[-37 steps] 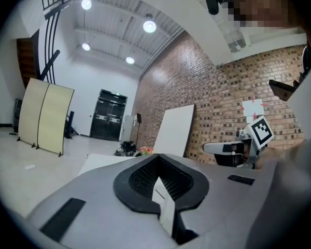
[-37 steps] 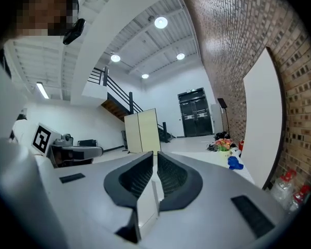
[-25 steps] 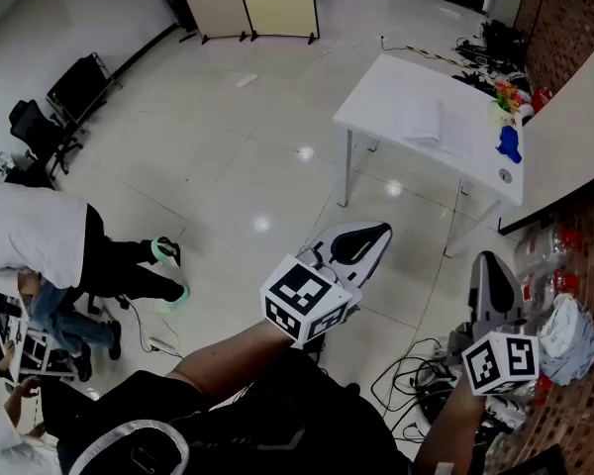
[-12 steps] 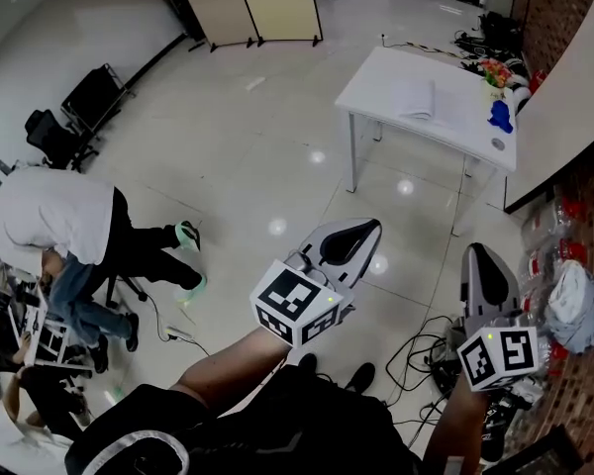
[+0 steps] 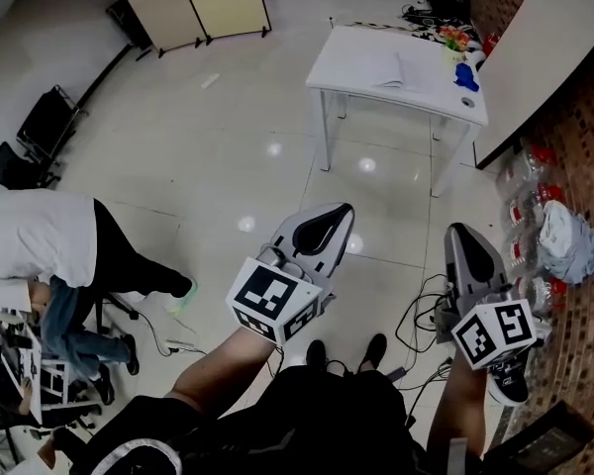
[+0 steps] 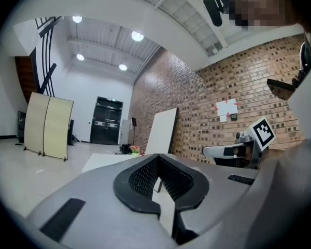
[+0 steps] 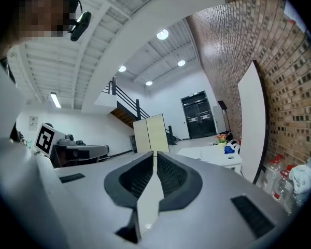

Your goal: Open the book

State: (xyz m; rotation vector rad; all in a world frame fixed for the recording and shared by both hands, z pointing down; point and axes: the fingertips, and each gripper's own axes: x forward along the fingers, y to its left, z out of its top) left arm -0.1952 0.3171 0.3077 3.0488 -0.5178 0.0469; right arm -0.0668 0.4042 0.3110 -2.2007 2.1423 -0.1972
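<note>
The book (image 5: 406,69) is a pale, flat shape lying on the white table (image 5: 346,52) far ahead, at the top of the head view. Both grippers are held out over the floor, well short of the table. My left gripper (image 5: 329,224) has its jaws shut with nothing between them. My right gripper (image 5: 462,242) is likewise shut and empty. In the left gripper view the jaws (image 6: 157,163) meet at the tip, with the table (image 6: 106,162) low in the distance. The right gripper view shows pads (image 7: 168,173) pressed together and the table (image 7: 210,154) beyond.
A blue object (image 5: 464,75) and colourful items (image 5: 455,38) sit at the table's right end. A leaning white board (image 5: 535,47), bottles (image 5: 520,171) and a bag (image 5: 566,240) line the brick wall. Cables (image 5: 421,315) lie on the floor. A person in white (image 5: 40,236) bends at left.
The head view has swung, so the table now sits higher and more to the left. Both grippers stay shut and have shifted slightly left and down in the picture.
</note>
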